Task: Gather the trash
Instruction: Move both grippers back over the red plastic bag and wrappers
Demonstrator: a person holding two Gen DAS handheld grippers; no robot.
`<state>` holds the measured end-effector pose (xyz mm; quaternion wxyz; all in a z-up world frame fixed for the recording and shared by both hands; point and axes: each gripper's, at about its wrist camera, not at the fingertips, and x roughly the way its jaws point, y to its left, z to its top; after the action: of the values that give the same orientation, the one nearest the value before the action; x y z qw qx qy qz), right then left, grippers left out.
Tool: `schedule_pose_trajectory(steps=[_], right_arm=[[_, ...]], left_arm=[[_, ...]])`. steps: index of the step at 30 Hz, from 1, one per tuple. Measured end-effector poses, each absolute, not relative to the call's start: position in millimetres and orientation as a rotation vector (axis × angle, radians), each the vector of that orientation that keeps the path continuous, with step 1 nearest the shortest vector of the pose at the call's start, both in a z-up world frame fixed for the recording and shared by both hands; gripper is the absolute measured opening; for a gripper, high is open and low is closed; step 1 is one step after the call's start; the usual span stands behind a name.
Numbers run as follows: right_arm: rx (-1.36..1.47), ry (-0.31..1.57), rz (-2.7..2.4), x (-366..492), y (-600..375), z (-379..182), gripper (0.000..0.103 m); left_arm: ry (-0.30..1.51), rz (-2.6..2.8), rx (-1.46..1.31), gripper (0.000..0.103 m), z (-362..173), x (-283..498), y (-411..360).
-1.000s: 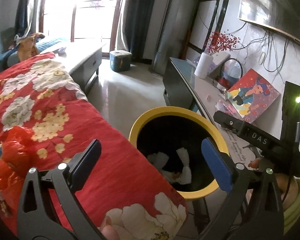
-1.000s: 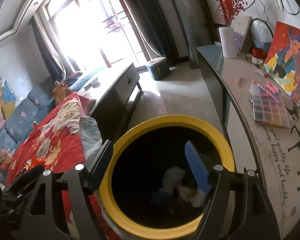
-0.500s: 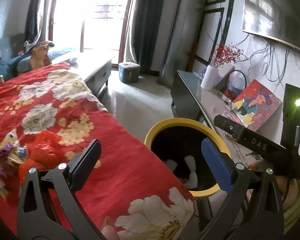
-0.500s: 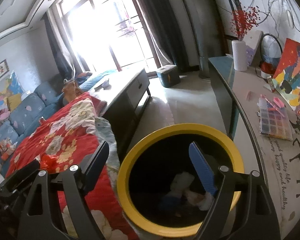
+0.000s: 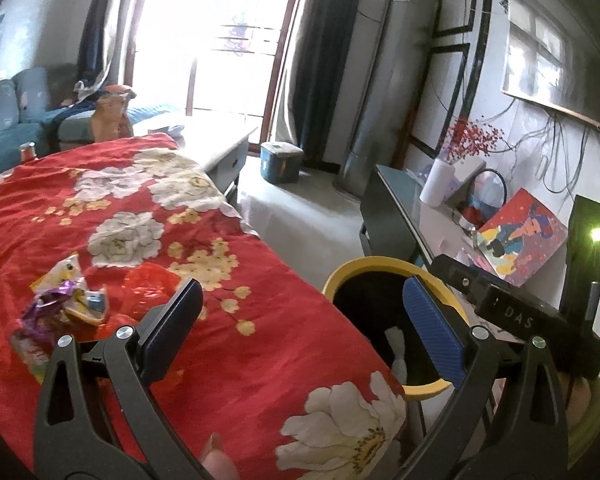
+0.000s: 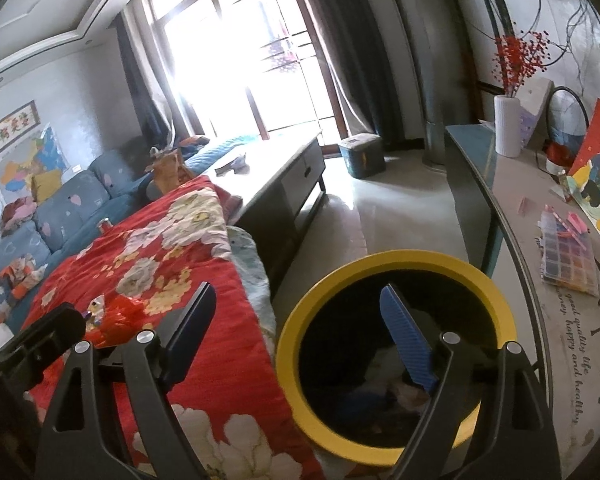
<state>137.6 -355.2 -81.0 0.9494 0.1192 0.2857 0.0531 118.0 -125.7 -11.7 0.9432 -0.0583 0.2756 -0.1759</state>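
Observation:
A yellow-rimmed black trash bin stands between the red floral blanket and a side table; crumpled white paper lies inside it. Crumpled wrappers and a red plastic wrapper lie on the blanket, left of my left gripper, which is open and empty above the blanket's edge. My right gripper is open and empty over the bin's left rim. The wrappers also show small in the right wrist view.
A long side table with a bead box, a painting and a white vase runs along the right wall. A grey coffee table, a blue sofa and a small box on the floor lie beyond.
Both grippers have pulled back and up from the bin. The left view has swung left, bringing the wrappers on the blanket into view. Both grippers stay open.

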Motion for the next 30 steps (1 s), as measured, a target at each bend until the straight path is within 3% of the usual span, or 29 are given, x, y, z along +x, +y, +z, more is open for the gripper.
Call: schedule_pose_trajectory(steps=[30], right_arm=[[0.128, 0.592, 0.309, 123.5, -259.8, -77.1, 0.084]], left_arm=[[0.498, -0.177, -0.222, 0.092, -5.2, 104.9, -35.7]])
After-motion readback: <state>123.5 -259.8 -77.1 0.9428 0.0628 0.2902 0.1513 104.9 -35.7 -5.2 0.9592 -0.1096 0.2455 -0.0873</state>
